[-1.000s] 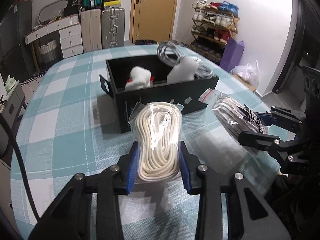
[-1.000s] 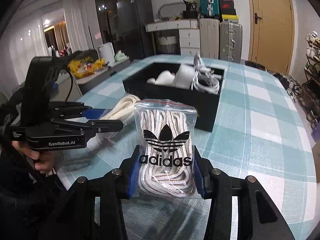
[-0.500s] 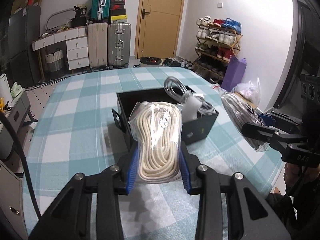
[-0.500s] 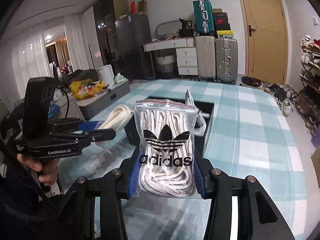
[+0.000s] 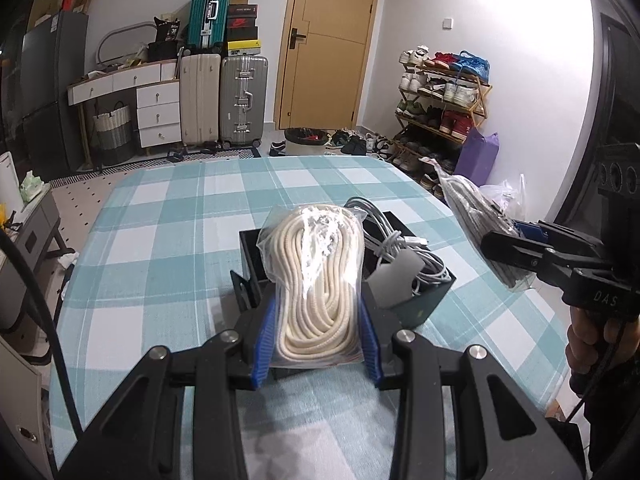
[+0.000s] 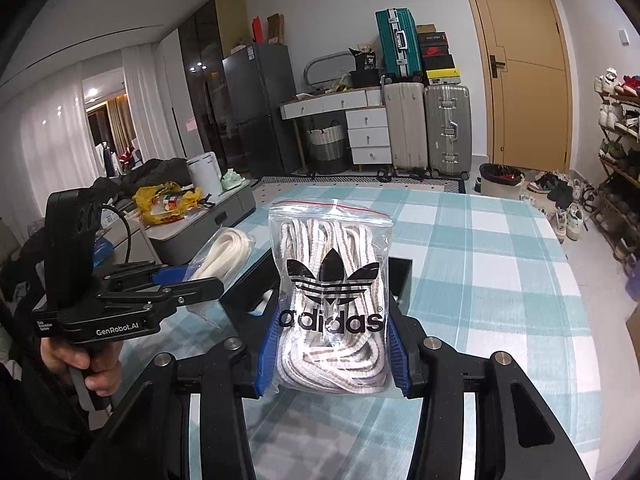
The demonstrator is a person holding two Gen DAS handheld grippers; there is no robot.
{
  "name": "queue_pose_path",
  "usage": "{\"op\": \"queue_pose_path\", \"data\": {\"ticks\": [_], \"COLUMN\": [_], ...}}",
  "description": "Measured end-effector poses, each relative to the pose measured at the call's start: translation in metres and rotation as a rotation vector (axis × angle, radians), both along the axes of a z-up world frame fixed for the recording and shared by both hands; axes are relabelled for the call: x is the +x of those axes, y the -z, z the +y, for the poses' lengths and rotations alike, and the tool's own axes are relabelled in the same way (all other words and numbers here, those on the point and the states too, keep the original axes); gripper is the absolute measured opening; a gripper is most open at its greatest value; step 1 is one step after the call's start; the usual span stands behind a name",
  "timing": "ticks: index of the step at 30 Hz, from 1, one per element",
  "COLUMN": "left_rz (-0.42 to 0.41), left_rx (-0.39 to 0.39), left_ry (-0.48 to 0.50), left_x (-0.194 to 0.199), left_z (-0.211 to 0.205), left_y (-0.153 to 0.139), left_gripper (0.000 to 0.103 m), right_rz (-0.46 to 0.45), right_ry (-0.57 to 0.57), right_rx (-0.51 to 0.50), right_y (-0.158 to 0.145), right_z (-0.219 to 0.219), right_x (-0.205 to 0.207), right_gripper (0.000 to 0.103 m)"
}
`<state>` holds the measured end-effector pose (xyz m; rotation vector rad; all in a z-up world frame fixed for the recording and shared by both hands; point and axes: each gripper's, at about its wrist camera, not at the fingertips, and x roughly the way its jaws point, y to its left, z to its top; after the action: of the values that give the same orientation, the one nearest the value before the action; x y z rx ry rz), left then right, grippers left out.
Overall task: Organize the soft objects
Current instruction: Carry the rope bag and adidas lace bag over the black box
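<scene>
My left gripper is shut on a clear bag of cream rope, held upright above the table. Its bag also shows in the right wrist view as the cream rope bag, beside the left gripper. My right gripper is shut on a zip bag of striped laces with a black logo; the left wrist view shows this laces bag in the right gripper. Below both sits a black box with grey cables inside, partly hidden by the bags.
The table wears a teal and white checked cloth. Suitcases, a drawer unit and a door stand at the far wall, a shoe rack at the right. A person's hand grips the left handle.
Both grippers have risen with their bags, so the black box and table now sit lower and farther away in both views. Grips are unchanged.
</scene>
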<state>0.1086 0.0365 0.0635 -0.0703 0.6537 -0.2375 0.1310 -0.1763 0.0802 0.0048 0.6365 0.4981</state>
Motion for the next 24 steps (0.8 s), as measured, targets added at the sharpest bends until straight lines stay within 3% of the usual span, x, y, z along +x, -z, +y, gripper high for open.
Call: {"op": "queue_pose_path", "data": {"ticks": [16, 24], "left_rz": [0.018, 0.033], "left_rx": [0.017, 0.023], "left_ry": [-0.028, -0.024], "left_x": [0.037, 0.045], "left_z": [-0.002, -0.003], "left_y": [0.012, 0.019], "left_gripper": [0.036, 0.036], "right_rz": [0.056, 0.132], "right_ry": [0.067, -0.047], "right_rx": [-0.082, -0.061], "right_y": [0.032, 0.048], "right_z": [0.005, 0.025], "right_x": [0.070, 0.085], "right_gripper": [0.046, 0.046]}}
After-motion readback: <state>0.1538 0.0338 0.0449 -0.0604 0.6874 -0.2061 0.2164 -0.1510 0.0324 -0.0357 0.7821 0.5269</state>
